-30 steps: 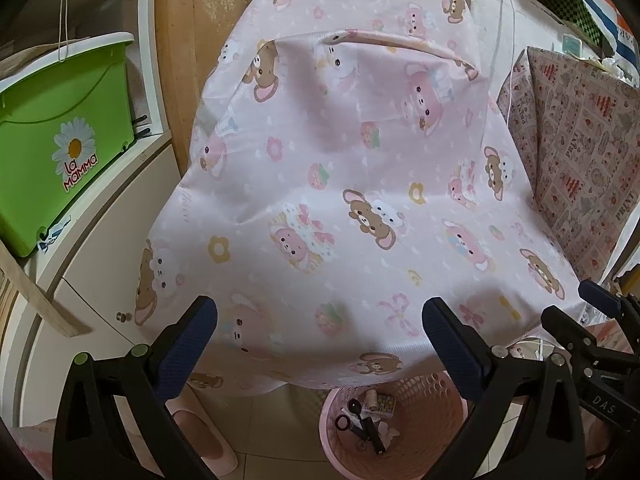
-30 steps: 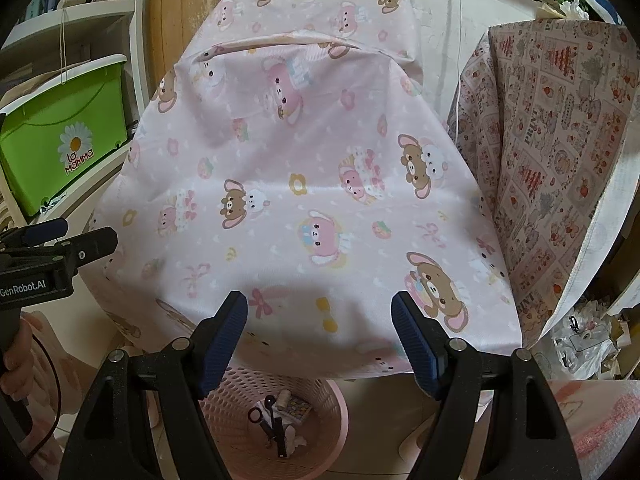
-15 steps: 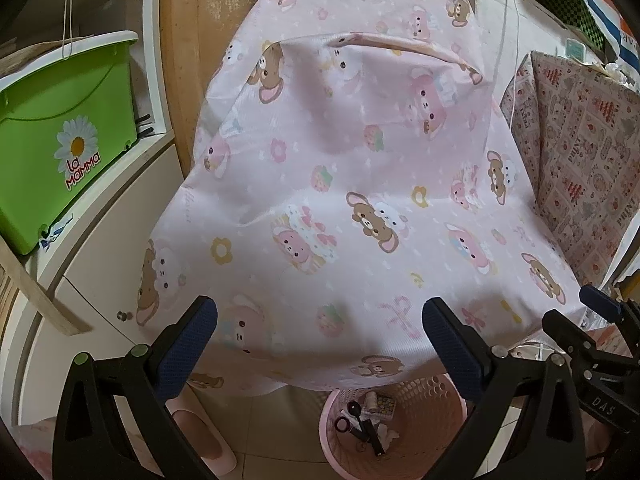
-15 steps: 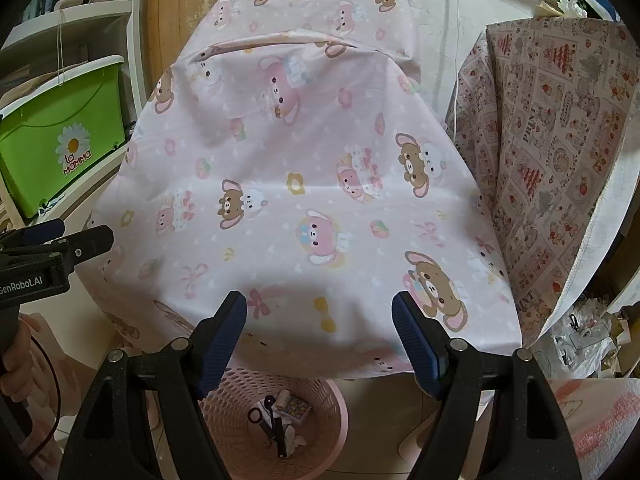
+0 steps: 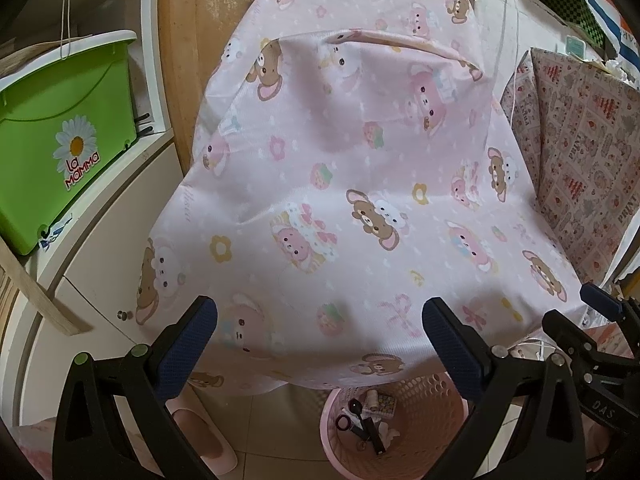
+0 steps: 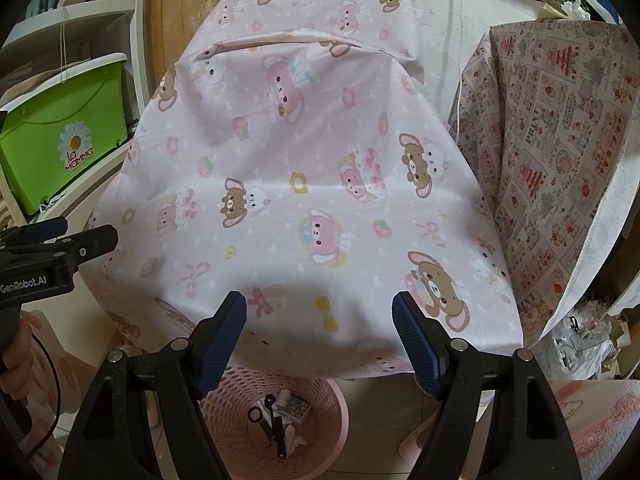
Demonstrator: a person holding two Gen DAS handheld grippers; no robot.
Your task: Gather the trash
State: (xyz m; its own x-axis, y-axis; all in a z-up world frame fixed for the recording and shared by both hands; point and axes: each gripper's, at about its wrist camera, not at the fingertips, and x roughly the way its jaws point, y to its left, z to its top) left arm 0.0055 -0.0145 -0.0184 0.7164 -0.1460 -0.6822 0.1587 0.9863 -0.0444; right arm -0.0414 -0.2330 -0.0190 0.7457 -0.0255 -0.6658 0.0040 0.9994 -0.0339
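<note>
A pink mesh trash basket [image 5: 424, 432] [image 6: 316, 420] stands on the tiled floor under the front edge of a table draped in a pink bear-print cloth [image 5: 340, 184] [image 6: 304, 168]. In the basket lie scissors [image 6: 266, 420], a thread spool [image 6: 283, 397], a small patterned box [image 6: 298, 406] and crumpled bits. My left gripper [image 5: 320, 328] is open and empty above the cloth's front edge. My right gripper [image 6: 320, 320] is open and empty beside it, also above the front edge. The right gripper shows in the left view [image 5: 592, 320], the left in the right view [image 6: 60, 240].
A green "La Mamma" bin [image 5: 60, 136] sits on a white shelf unit [image 5: 100, 264] to the left. A second patterned cloth [image 6: 560, 160] covers furniture to the right. A pink slipper [image 5: 204, 440] lies on the floor by the basket. Clutter [image 6: 584, 340] lies at the far right.
Both views have shifted very slightly; the table cloth sits a touch lower and nearer. Both grippers stay open and empty. Nothing in the basket has moved.
</note>
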